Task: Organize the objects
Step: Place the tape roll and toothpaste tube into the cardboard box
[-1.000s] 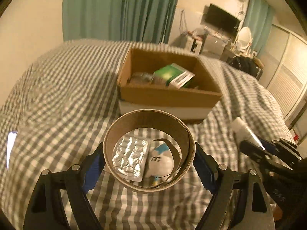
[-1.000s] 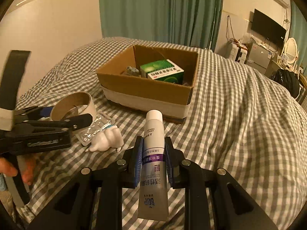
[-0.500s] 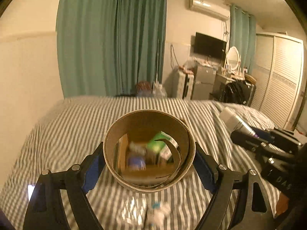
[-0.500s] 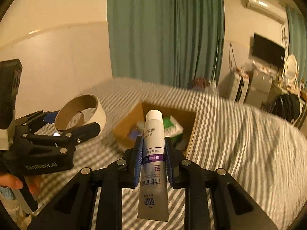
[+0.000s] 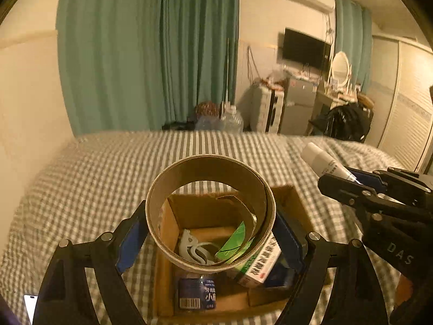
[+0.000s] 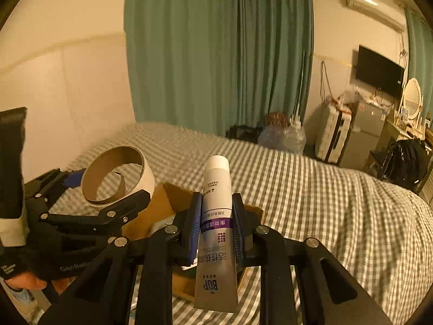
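My left gripper [image 5: 211,227] is shut on a cardboard tape roll [image 5: 189,241] and holds it above the open cardboard box [image 5: 295,200] on the checked bed. The box holds a green medicine carton [image 5: 257,265], a small blue-labelled bottle [image 5: 196,292] and a white clip-like item [image 5: 192,246]. My right gripper [image 6: 216,211] is shut on a white toothpaste tube [image 6: 217,189], cap pointing forward, also above the box [image 6: 159,208]. The tape roll [image 6: 146,181] and left gripper [image 6: 102,203] show at left in the right wrist view; the tube [image 5: 322,162] shows at right in the left wrist view.
The checked bedspread [image 6: 324,189] spreads all around the box. A wall [image 6: 67,94] lies left of the bed, green curtains [image 5: 151,54] behind. A suitcase [image 6: 333,135], a cabinet, a TV and a black bag [image 6: 403,162] stand beyond the far edge.
Both grippers have lifted and moved forward over the box, still holding their objects. The blister pack and white figure on the bed have dropped out of view.
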{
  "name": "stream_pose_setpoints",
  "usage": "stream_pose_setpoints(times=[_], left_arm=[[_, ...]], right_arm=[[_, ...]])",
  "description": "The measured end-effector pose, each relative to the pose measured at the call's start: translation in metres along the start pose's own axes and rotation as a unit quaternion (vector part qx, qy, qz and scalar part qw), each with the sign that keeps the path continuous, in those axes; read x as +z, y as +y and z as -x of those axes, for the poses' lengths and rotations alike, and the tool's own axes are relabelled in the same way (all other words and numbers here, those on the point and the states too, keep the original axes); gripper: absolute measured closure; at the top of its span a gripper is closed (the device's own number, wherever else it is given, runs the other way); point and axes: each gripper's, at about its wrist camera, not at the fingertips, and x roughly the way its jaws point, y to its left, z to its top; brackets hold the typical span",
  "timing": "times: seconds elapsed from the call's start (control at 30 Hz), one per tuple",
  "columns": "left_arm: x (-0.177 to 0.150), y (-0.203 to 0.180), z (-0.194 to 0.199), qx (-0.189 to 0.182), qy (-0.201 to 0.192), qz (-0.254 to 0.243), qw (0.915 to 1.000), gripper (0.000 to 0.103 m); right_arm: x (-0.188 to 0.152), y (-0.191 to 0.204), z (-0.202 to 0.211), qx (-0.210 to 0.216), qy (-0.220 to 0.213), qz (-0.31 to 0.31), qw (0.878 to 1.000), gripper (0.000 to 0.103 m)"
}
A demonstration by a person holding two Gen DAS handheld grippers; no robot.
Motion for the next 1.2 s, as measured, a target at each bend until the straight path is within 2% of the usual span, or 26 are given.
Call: stream_pose_setpoints(times=[0.2, 0.33, 0.4, 0.47, 0.5, 0.53, 0.7, 0.87, 0.93, 1.0, 1.1, 1.2], left_arm=[[-0.023, 0.005, -0.061, -0.007, 0.040, 0.016, 0.9991, 0.016], [-0.034, 0.011, -0.067, -0.009, 0.048, 0.029, 0.9984, 0.013], [-0.032, 0.012, -0.058, -0.013, 0.040, 0.032, 0.9986, 0.008], [-0.030, 0.010, -0.042, -0.010, 0.019, 0.025, 0.9994, 0.000], [-0.028, 0.007, -0.030, -0.004, 0.003, 0.017, 0.9999, 0.000], [-0.025, 0.003, -0.019, 0.001, -0.012, 0.005, 0.9999, 0.000], [-0.012, -0.008, 0.039, 0.025, -0.034, -0.049, 0.9979, 0.000], [-0.013, -0.009, 0.103, 0.022, -0.069, -0.059, 0.9956, 0.000], [-0.020, -0.005, 0.129, 0.017, -0.079, -0.053, 0.9953, 0.000], [-0.029, -0.001, 0.151, 0.012, -0.082, -0.047, 0.9955, 0.000], [-0.046, 0.007, 0.173, 0.009, -0.083, -0.035, 0.9959, 0.000], [-0.069, 0.014, 0.185, 0.011, -0.075, -0.028, 0.9967, 0.000]], right_arm=[[-0.021, -0.010, -0.075, 0.006, 0.059, -0.013, 0.998, 0.082], [-0.030, -0.015, -0.087, 0.008, 0.067, -0.028, 0.997, 0.082], [-0.028, -0.013, -0.082, 0.006, 0.062, -0.028, 0.998, 0.078], [-0.025, -0.013, -0.069, -0.008, 0.048, -0.023, 0.999, 0.056], [-0.022, -0.012, -0.059, -0.019, 0.034, -0.024, 0.999, 0.040], [-0.018, -0.013, -0.049, -0.026, 0.022, -0.027, 0.999, 0.035], [-0.001, -0.006, 0.010, -0.048, -0.016, -0.040, 0.998, 0.030], [0.007, 0.005, 0.078, -0.068, -0.050, -0.038, 0.996, 0.021], [0.005, 0.011, 0.106, -0.075, -0.062, -0.038, 0.995, 0.011], [-0.001, 0.016, 0.130, -0.084, -0.070, -0.034, 0.993, 0.006], [-0.013, 0.027, 0.159, -0.104, -0.077, -0.022, 0.991, 0.001], [-0.037, 0.040, 0.175, -0.106, -0.081, -0.014, 0.991, 0.000]])
